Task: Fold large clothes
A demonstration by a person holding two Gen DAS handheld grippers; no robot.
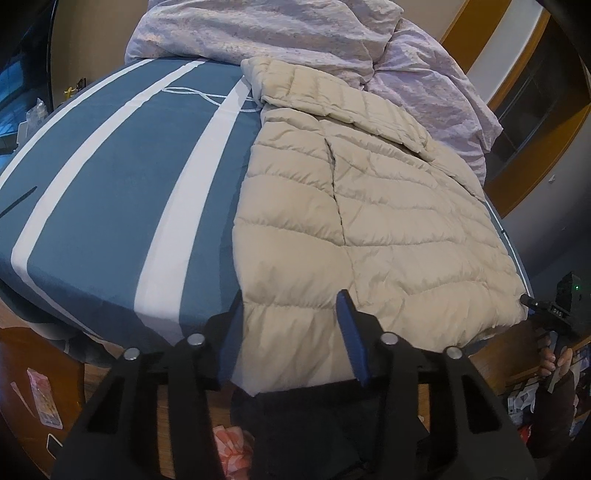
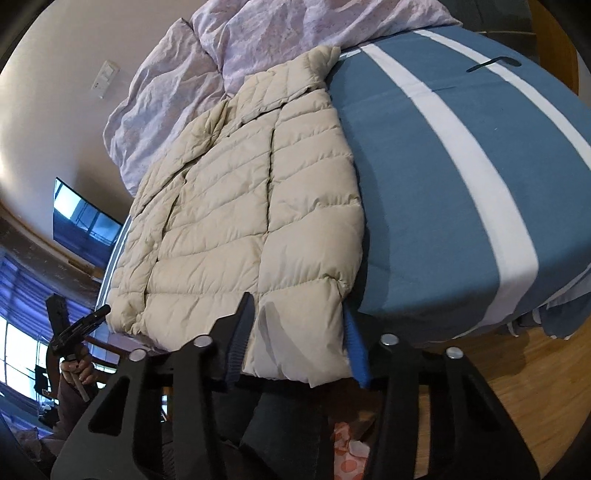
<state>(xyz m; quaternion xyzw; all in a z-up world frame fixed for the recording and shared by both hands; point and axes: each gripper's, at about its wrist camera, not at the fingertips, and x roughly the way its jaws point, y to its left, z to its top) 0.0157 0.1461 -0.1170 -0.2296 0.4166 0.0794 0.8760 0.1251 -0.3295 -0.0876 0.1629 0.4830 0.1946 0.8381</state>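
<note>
A cream quilted puffer jacket point(image 1: 369, 206) lies flat on a bed, collar toward the far end, hem hanging over the near edge; it also shows in the right wrist view point(image 2: 236, 214). My left gripper point(image 1: 290, 306) is open, its blue-padded fingers either side of the hem's left corner. My right gripper point(image 2: 299, 317) is open, its fingers astride a hem corner. In each view the other gripper, held by a hand, shows at the opposite hem corner: the one at the right edge of the left wrist view point(image 1: 532, 302) and the one at the left edge of the right wrist view point(image 2: 88, 321).
The bed has a blue sheet point(image 1: 118, 177) with white stripes. A rumpled lilac duvet point(image 1: 295, 33) is piled at the far end. A white cord point(image 1: 207, 96) lies on the sheet near the collar. Wooden floor point(image 2: 517, 376) with scattered items lies below the bed edge.
</note>
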